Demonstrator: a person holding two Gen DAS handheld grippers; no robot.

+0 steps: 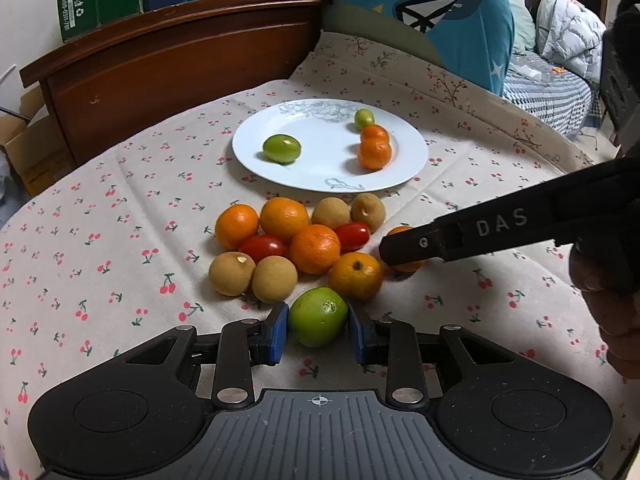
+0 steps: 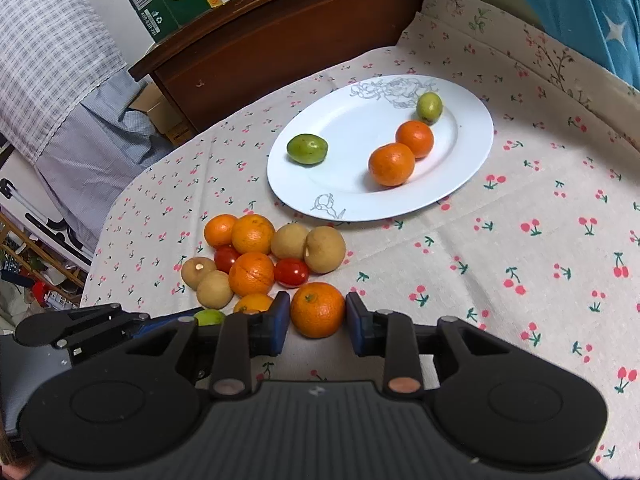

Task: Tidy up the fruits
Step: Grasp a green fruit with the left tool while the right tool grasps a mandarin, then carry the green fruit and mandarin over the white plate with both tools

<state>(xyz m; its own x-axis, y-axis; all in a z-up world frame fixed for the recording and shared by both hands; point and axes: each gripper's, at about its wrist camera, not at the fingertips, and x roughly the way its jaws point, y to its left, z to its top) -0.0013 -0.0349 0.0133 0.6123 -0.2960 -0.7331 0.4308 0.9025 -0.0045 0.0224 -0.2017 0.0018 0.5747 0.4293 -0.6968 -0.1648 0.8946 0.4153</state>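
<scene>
Left gripper: blue-padded fingers spread around a round green jujube-like fruit, pads at or just off its sides; contact unclear. It lies on the cherry-print tablecloth, 6 o'clock edge of the loose fruit pile.

Right gripper: fingers spread either side of a small orange mandarin, same doubt about contact, at the pile's 5 o'clock.

White round plate at 12 o'clock of the pile carries two green fruits and two touching mandarins.
</scene>
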